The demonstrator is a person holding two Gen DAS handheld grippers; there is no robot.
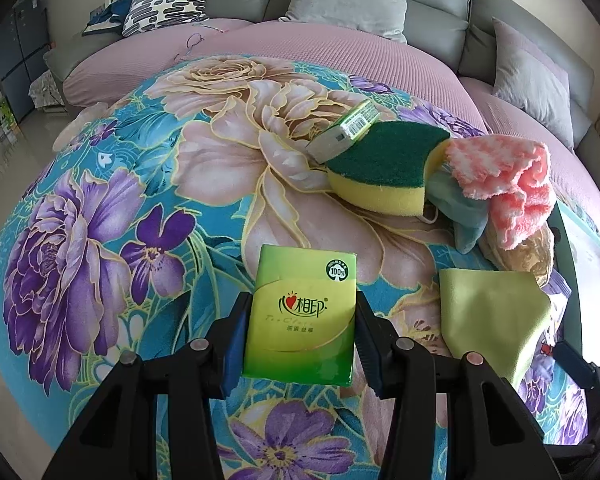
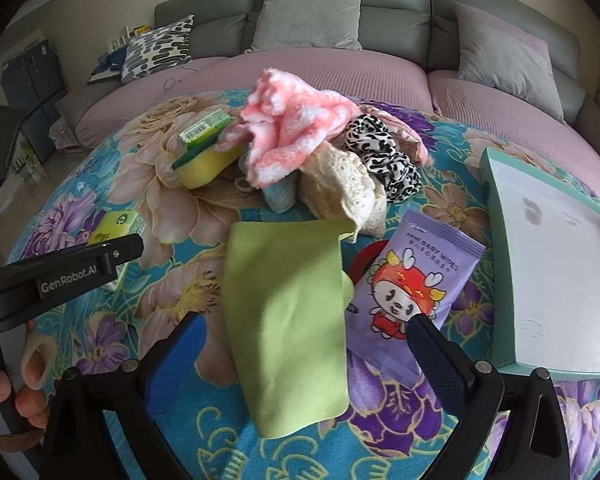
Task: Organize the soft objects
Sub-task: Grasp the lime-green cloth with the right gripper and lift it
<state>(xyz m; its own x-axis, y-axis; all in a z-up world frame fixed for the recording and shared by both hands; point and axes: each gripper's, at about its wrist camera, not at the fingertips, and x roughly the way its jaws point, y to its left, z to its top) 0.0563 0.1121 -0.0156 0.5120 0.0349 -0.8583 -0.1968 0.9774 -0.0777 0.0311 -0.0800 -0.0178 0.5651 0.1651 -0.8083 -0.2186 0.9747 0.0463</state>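
1. I am seeing the left gripper's [image 1: 300, 332] jaws pinching the green tissue pack [image 1: 302, 318] by its two long sides, and the right gripper's [image 2: 304, 344] jaws standing spread with nothing between them but the lime cloth [image 2: 286, 320] lying flat below.
2. The tissue pack is sitting in the left jaws over the floral blanket [image 1: 100, 220]; whether it is resting on the blanket or lifted I cannot tell. I am judging the grip shallow and the wrapper slick, so a quick swing could let it slide out.
3. I am watching the lime cloth's far corner, which is touching the cream lace piece [image 2: 340, 188]; closing there could drag both.
4. The baby wipes pouch [image 2: 416, 292] is lying just beside the right jaw, partly over the cloth's edge, so a careless pinch could catch it too.
5. The pile beyond, pink towel [image 2: 288, 140] over the yellow-green sponge [image 2: 204, 164], is looking loose and could topple if brushed.
6. The teal tray [image 2: 548, 264] is waiting at the right; its raised rim could snag a low pass.
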